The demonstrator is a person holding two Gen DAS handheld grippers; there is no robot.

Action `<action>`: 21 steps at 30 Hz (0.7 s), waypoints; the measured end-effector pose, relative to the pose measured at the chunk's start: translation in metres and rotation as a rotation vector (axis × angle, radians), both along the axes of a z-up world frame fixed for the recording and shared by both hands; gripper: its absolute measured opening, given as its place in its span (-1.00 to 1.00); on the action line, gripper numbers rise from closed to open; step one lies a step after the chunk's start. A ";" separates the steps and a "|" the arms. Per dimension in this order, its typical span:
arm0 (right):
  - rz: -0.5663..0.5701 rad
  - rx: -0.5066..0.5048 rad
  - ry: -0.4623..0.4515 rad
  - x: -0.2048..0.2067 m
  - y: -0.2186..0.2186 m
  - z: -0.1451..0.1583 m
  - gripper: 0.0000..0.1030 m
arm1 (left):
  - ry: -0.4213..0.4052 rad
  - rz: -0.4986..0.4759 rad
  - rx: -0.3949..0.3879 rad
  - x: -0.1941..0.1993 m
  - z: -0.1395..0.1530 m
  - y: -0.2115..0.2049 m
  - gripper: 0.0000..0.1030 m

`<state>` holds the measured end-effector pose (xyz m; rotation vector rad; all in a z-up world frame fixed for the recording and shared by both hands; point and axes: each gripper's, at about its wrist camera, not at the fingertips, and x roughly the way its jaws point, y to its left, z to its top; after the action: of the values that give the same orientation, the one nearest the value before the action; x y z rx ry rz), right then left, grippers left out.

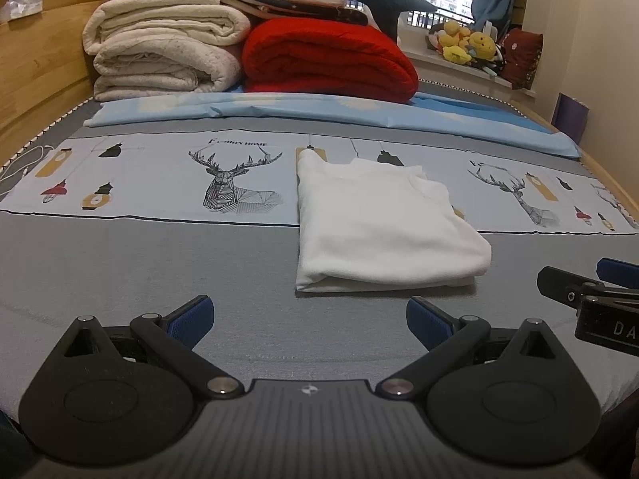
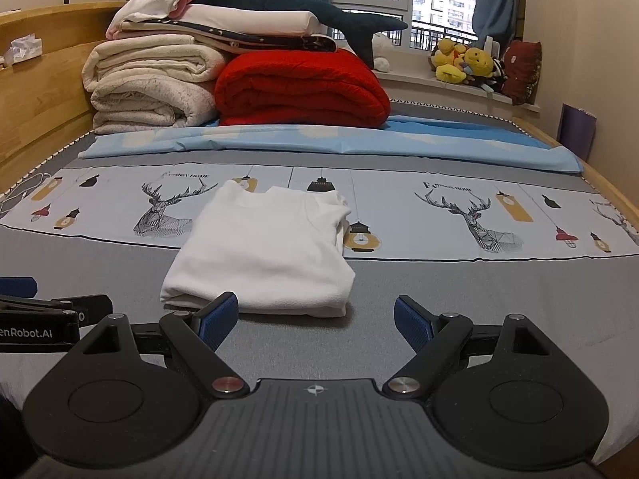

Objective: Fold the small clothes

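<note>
The folded garment point(image 1: 383, 223) at the centre of the frame is plain white, with no print. The bed cover point(image 1: 139, 263) beneath it is grey, crossed by a pale blue band printed with black line-drawn deer point(image 1: 235, 183), mustard-yellow lanterns and small red and black lamps. Above that runs a sky-blue sheet point(image 1: 319, 109) with faint cream patches. In the upper middle sits a bright red blanket point(image 1: 327, 60); upper left, cream quilts point(image 1: 159, 52) — off-white, slightly speckled. A dark teal plush shark point(image 2: 295, 4) tops the stack. Yellow plush toys point(image 2: 463, 62) fill the upper right. Both grippers are black with blue finger pads point(image 1: 191, 317).
</note>
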<state>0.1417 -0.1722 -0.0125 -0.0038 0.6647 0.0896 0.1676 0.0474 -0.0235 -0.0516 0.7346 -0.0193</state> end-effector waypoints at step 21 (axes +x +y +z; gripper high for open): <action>0.007 -0.009 0.004 0.001 0.003 -0.003 0.67 | -0.002 -0.016 0.001 0.002 -0.003 -0.001 0.99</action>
<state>0.1423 -0.1694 -0.0151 -0.0151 0.6694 0.0936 0.1695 0.0463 -0.0263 -0.0448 0.7328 -0.0338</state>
